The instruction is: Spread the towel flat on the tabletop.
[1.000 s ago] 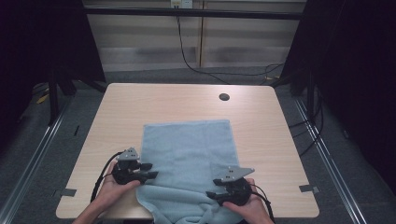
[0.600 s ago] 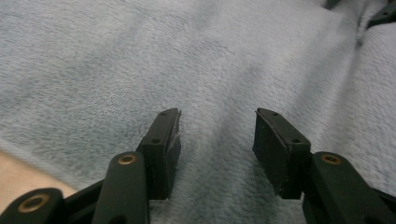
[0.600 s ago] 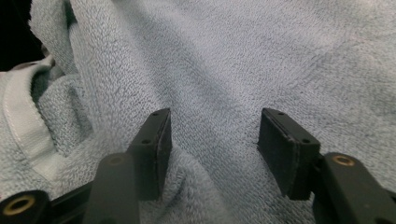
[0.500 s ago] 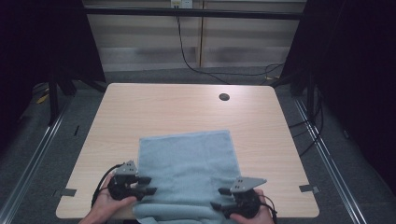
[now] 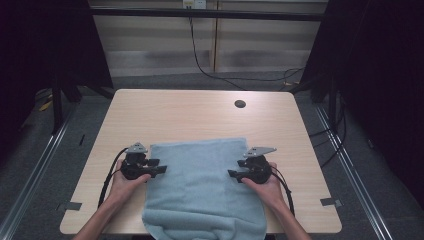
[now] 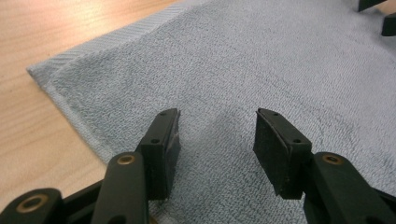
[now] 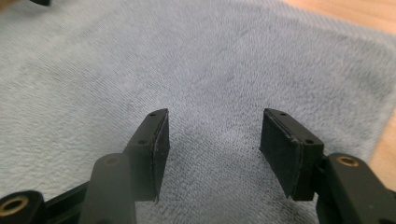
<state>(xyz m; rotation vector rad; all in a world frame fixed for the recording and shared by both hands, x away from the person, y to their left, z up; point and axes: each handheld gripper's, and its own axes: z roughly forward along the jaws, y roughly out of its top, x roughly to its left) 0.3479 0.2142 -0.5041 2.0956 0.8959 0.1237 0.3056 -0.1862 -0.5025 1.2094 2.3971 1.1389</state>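
Observation:
A light blue towel (image 5: 200, 185) lies flat on the wooden table (image 5: 190, 115), its near end bunched and hanging over the front edge. My left gripper (image 5: 161, 167) is at the towel's left edge, pointing inward. Its jaws (image 6: 217, 135) stand open just above the cloth (image 6: 233, 60) near the far left corner, with nothing pinched. My right gripper (image 5: 234, 169) is at the right edge, pointing inward. Its jaws (image 7: 214, 140) have just been opening and hang apart over the towel (image 7: 187, 60), gripping nothing.
A dark round cable hole (image 5: 240, 104) sits in the table's far right part. Bare wood lies beyond the towel and on both sides. Cables trail from each gripper toward the front edge. Black frame posts flank the table.
The towel has slid a little toward the front edge. Both grippers drew back toward the person, then moved forward along the towel's side edges.

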